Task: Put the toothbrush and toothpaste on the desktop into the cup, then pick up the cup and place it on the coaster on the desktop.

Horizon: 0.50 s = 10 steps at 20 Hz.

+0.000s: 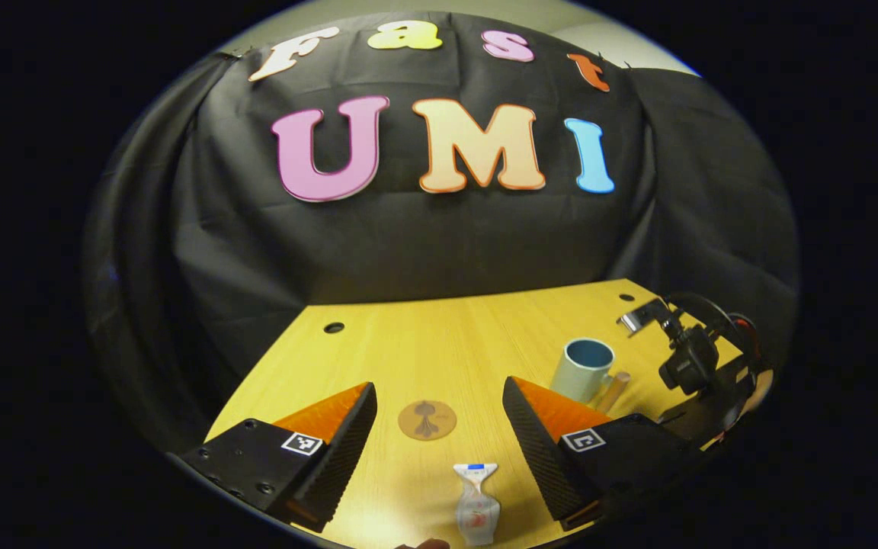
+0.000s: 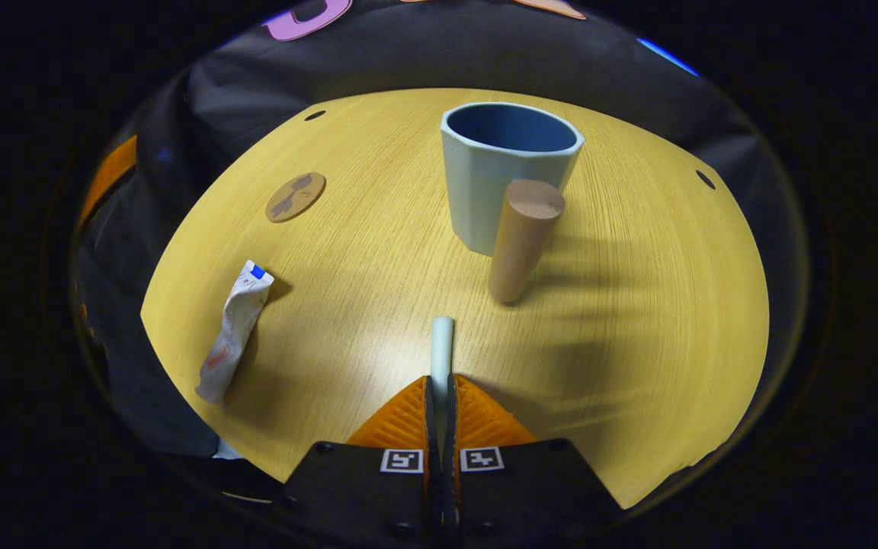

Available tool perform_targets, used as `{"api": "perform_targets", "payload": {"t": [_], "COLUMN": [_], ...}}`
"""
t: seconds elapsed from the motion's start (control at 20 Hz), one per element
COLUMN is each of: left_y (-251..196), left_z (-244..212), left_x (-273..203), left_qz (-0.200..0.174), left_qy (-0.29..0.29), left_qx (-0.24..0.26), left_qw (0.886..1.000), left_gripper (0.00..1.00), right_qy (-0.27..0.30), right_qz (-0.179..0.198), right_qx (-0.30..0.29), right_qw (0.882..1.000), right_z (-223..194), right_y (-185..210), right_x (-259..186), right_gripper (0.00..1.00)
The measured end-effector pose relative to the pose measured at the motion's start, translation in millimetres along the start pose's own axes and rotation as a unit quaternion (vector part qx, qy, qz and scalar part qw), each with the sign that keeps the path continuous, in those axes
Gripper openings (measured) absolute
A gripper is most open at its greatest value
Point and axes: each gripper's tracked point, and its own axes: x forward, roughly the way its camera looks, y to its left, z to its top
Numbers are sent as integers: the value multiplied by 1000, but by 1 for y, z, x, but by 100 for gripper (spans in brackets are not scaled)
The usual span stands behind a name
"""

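Note:
A pale blue cup [image 2: 485, 191] stands upright on the wooden desktop [image 2: 637, 305], with a brown wooden peg handle [image 2: 521, 240] on its near side. My right gripper [image 2: 440, 379] is shut on a pale toothbrush [image 2: 441, 347], whose end pokes forward toward the cup, just above the desk. A crumpled white toothpaste tube [image 2: 233, 335] lies at the left. In the left gripper view the tube [image 1: 477, 499] lies between and below my open left gripper [image 1: 439, 385], the round brown coaster [image 1: 427, 420] sits just beyond it, and the cup [image 1: 584, 370] stands to the right.
The right gripper's camera and body [image 1: 690, 366] hang over the desk's right edge beside the cup. The coaster [image 2: 296, 197] lies far left of the cup. Small dark holes [image 1: 334, 328] mark the desk's back corners. Black cloth walls the back and sides.

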Motion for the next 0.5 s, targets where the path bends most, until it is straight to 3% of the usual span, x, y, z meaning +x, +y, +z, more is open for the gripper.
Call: {"api": "perform_targets", "payload": {"t": [0.25, 0.5], "left_y": [-10, -16], "left_z": [-60, -115], "left_x": [13, 18], "left_qz": [-19, -19], "left_qy": [85, 165], "left_qx": [19, 43], "left_qw": [996, 985], "left_gripper": [97, 96], "right_qy": [6, -1], "right_qz": [21, 38], "right_qx": [23, 41], "right_qw": [1000, 998], "right_z": [0, 1], "right_y": [-1, -1], "right_x": [0, 0], "right_gripper": [4, 4]}}
